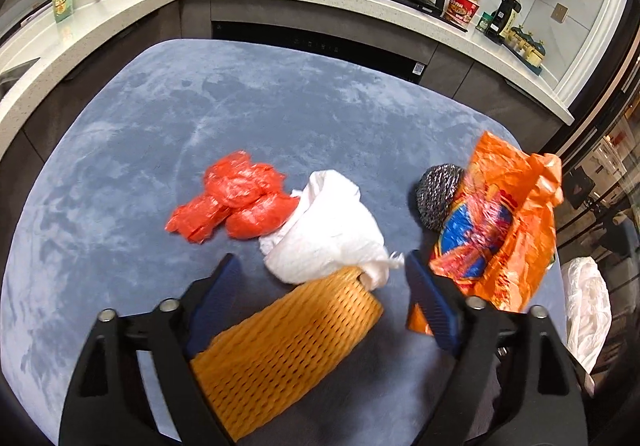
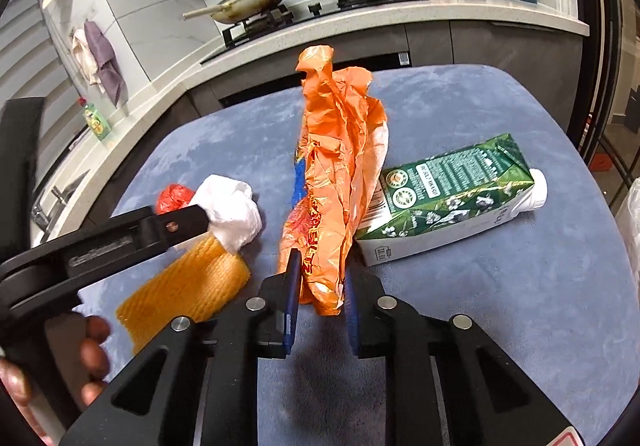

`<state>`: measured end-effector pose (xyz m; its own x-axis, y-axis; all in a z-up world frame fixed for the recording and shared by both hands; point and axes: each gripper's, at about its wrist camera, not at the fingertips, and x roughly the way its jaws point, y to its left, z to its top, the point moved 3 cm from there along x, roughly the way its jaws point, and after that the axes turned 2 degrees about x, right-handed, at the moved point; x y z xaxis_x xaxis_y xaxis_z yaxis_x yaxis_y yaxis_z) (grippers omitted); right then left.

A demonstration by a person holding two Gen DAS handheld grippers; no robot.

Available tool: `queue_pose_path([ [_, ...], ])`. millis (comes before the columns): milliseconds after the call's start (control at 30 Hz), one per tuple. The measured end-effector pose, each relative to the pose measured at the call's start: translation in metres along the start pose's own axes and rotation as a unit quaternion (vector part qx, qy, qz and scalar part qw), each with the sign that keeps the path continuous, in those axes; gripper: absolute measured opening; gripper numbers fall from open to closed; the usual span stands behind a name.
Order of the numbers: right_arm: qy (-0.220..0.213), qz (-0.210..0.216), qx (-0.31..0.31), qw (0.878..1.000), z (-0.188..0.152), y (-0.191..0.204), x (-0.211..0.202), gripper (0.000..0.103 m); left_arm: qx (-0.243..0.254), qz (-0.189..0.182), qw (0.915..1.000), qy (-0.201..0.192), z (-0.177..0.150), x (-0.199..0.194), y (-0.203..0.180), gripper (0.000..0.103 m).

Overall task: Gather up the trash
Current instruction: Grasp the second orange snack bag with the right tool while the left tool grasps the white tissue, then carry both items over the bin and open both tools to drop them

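Your right gripper (image 2: 320,286) had its blue pads pinched on the lower end of a crumpled orange plastic bag with red and blue print (image 2: 340,166), which stood up through the centre of the right wrist frame, above the blue-grey plush table cover (image 2: 500,306). Your left gripper (image 1: 320,286) stood wide apart at the bottom of the left wrist frame, holding nothing, though a yellow-orange foam mesh sleeve (image 1: 280,346) lay between its fingers.

Above the sleeve sat a wad of white plastic film (image 1: 328,226), and left of that a bunched red plastic bag (image 1: 232,198). A green printed drink carton (image 2: 448,198) lay on its side at the right of the right wrist frame.

The orange bag looked feather-light, limp and slippery (film slides between pads), so gripping a gathered bunch should have held best. The foam sleeve seemed soft and springy; across its middle looked safest.
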<state>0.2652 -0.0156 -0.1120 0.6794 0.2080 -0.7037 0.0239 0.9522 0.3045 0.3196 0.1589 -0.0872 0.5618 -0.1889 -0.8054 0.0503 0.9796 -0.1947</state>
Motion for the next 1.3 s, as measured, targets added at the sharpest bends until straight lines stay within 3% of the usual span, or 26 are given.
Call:
queue_pose_path([
  [267,-0.015,0.003,0.008,1.0,0.003,-0.01,-0.017,0.018,-0.007,-0.014,0.9998,0.016,0.005,0.024,-0.012,0.08],
  [367,-0.015,0.002,0.01,1.0,0.003,-0.013,-0.019,0.018,-0.006,-0.02,0.9995,0.024,0.004,0.03,-0.015,0.055],
  [433,-0.016,0.003,0.011,1.0,0.001,-0.014,-0.022,0.018,-0.008,-0.026,0.9991,0.031,0.0,0.032,-0.016,0.033],
  [533,-0.021,0.007,0.014,1.0,0.002,-0.016,-0.029,0.018,-0.008,-0.029,0.9992,0.028,-0.004,0.028,-0.015,0.016],
  [867,-0.083,0.02,0.023,0.996,0.024,-0.022,-0.083,0.018,-0.005,-0.045,0.9988,-0.021,0.005,-0.025,-0.028,0.008],
  [1300,-0.196,-0.004,0.044,0.98,0.057,-0.07,-0.197,0.018,0.064,-0.116,0.9852,-0.109,0.021,-0.136,-0.124,0.008],
])
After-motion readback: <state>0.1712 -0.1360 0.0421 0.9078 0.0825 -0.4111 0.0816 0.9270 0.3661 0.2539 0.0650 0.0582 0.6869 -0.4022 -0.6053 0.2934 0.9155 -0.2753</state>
